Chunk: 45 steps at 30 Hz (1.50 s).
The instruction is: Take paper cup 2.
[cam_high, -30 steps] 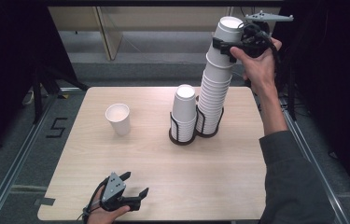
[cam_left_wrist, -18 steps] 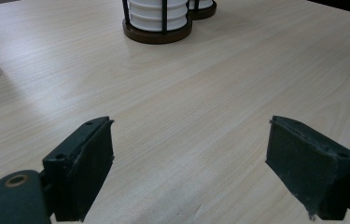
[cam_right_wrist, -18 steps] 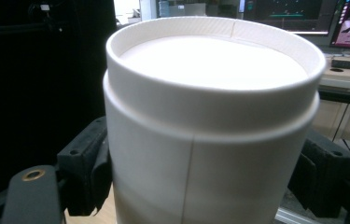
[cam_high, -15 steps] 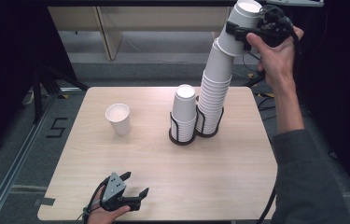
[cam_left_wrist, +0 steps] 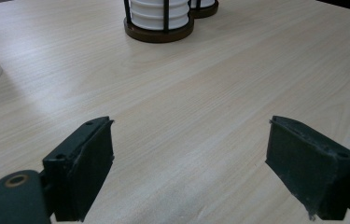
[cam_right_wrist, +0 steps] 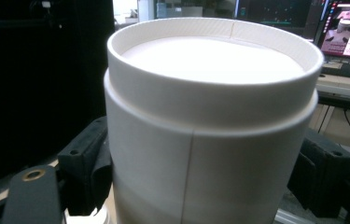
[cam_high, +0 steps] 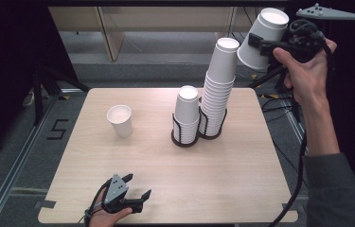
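One upturned paper cup, base uppermost, tilts up-right, pinched by the right gripper's fingers. Left gripper's fingers stand spread, empty, above the desk.

on the table, a lone upright cup stands left of centre. to its right sit two cup holders, touching: the short stack in front, the tall stack behind-right. upper right of the frame, the right gripper holds an upturned cup above and right of the tall stack. the left gripper lies at the bottom edge.
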Each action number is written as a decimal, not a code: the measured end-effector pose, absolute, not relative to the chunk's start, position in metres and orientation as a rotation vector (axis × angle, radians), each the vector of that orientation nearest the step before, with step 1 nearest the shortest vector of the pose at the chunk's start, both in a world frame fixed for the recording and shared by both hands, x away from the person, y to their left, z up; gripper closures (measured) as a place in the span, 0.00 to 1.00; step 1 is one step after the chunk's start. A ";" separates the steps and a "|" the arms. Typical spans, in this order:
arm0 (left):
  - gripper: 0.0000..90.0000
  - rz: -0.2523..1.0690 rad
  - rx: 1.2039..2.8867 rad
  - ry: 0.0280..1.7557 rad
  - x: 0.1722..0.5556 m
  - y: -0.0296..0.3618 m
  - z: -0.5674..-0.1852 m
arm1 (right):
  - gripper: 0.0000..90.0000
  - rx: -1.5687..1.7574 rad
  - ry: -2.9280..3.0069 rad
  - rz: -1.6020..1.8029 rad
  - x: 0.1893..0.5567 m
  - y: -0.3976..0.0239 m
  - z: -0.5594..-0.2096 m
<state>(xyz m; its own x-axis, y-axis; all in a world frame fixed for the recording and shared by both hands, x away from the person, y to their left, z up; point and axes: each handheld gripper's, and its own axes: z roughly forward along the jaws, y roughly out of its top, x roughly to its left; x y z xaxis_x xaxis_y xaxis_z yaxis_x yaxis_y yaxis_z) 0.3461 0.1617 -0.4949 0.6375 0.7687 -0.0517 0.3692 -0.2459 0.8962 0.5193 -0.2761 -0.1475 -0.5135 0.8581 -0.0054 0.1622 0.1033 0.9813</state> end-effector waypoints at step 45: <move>0.16 0.494 1.738 0.811 0.350 0.148 -0.497 | 0.22 0.952 2.146 1.542 0.443 -0.194 -0.373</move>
